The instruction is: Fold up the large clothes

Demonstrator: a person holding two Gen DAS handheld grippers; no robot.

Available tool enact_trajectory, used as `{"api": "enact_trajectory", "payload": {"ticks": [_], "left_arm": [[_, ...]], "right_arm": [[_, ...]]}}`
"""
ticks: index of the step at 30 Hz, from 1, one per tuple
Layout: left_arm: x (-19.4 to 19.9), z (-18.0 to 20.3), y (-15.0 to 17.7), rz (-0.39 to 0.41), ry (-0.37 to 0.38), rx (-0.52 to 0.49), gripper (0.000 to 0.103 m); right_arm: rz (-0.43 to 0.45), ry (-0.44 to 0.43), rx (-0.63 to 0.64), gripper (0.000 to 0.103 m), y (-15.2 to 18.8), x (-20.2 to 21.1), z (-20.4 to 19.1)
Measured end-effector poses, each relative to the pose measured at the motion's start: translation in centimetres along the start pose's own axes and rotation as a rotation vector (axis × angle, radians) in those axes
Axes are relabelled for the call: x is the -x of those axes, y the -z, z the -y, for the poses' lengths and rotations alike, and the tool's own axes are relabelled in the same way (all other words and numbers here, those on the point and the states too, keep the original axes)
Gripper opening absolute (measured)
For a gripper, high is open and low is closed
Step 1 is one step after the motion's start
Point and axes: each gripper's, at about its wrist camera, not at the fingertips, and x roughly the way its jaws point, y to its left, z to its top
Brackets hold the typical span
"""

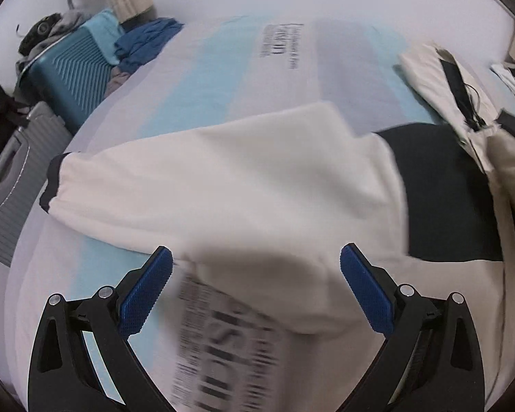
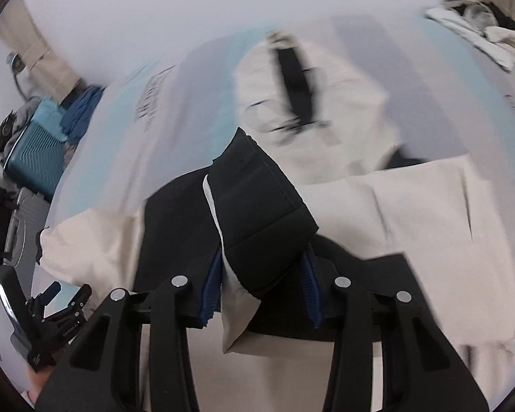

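Right wrist – right tool [image 2: 261, 285] clamps black cuff [image 2: 257, 213]

The right claw [image 2: 261, 288] grips a black cuff [image 2: 261, 213] of the cream-and-black garment [image 2: 429, 226] between its blue pads [image 2: 212, 285], with cream lining hanging below the pads. The garment lies spread on the bed [image 2: 195, 110]. A folded cream item [image 2: 343, 96] with a black strap lies beyond. The left claw [image 2: 63, 300] appears at lower left. A teal suitcase [image 2: 34, 151] stands beside the bed.
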Motion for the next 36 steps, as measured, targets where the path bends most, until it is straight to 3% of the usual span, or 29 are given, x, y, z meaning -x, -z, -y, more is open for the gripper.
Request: {"api": "enact_trajectory", "payload": {"ticks": [6, 12, 15, 16, 18, 22, 24, 29, 36], "left_arm": [[-1.4, -5.1, 0.0, 0.007, 0.009, 0.002, 0.096], [-3.4, -7.3, 0.4, -0.015, 0.026, 0.05, 0.096], [-3.9, -7.7, 0.3, -0.017, 0.035, 0.058, 0.096], [-4.0, -7.7, 0.3, -0.017, 0.038, 0.058, 0.096], [-4.2, -7.7, 0.1, -0.016, 0.036, 0.052, 0.096], [-4.8, -7.8, -0.2, -0.015, 0.036, 0.045, 0.096], [-5.1, -7.9, -0.3, -0.018, 0.035, 0.046, 0.096], [-5.1, -10.0, -0.3, -0.015, 0.035, 0.082, 0.096], [-4.3, -18.7, 0.4, 0.0, 0.057, 0.181, 0.096]], "right_arm": [[-0.026, 0.017, 0.077, 0.037, 2.3, -4.8, -8.2], [-0.041, 0.102, 0.136, 0.038, 4.2, -6.8, -10.2], [-0.04, 0.12, 0.182, 0.049, 5.1, -7.3, -11.3], [-0.037, 0.112, 0.193, 0.056, 5.2, -7.3, -11.6], [-0.026, 0.07, 0.222, 0.06, 5.7, -7.0, -12.7], [-0.035, -0.073, 0.356, 0.071, 7.1, -6.6, -15.4], [-0.068, -0.148, 0.375, 0.071, 7.6, -6.7, -15.7], [-0.028, -0.177, 0.363, 0.071, 6.9, -4.8, -14.6], [-0.022, -0.056, 0.324, 0.078, 4.9, -4.3, -10.5]]}}
